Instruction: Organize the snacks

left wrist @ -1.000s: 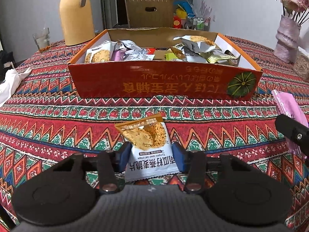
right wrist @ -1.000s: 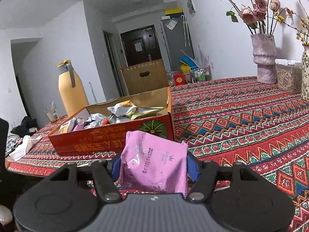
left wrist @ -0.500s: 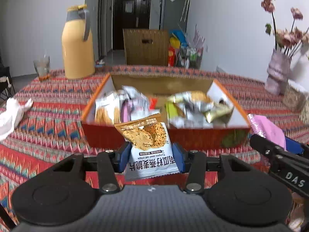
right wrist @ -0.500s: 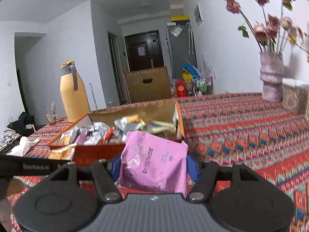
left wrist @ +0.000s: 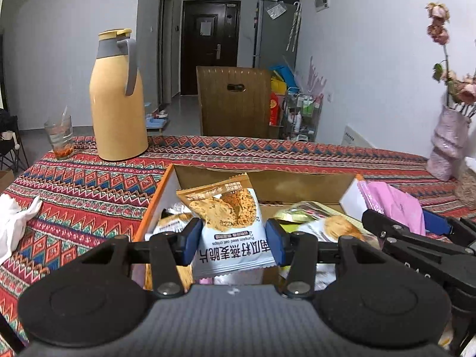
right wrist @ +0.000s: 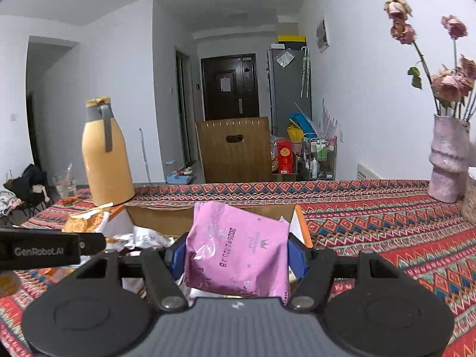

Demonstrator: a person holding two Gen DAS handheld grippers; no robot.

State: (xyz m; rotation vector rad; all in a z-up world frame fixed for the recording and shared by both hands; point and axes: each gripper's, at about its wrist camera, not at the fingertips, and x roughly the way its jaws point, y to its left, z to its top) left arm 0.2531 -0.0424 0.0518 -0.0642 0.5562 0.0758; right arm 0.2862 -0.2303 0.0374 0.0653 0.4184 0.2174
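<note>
My left gripper [left wrist: 232,239] has its jaws clamped on a white and orange oat crisp packet [left wrist: 229,223], which stands upright between the blue pads [left wrist: 190,241], printed side facing me with the text upside down. I hold it over the left part of the open cardboard box [left wrist: 297,183], above the snacks already lying inside [left wrist: 327,226].

My right gripper [right wrist: 236,257] has its jaws closed on a pink packet [right wrist: 238,250], also upright, its date stamp turned sideways. It hangs over the right end of the same box [right wrist: 160,217], just inside the orange-edged side wall [right wrist: 303,226]. In the left wrist view the pink packet [left wrist: 392,205] and the right gripper [left wrist: 395,232] show at the box's right side, close beside my left one. In the right wrist view the left gripper's black body [right wrist: 44,250] reaches in from the left, with its crisp packet [right wrist: 86,220] above the box's left end.

The box sits on a surface covered by a red patterned cloth [left wrist: 89,190]. Behind it stand a yellow thermos jug [left wrist: 117,98] and a glass [left wrist: 59,136]; a pink vase with dried flowers [right wrist: 446,160] stands far right. A white cloth [left wrist: 15,223] lies at the left edge.
</note>
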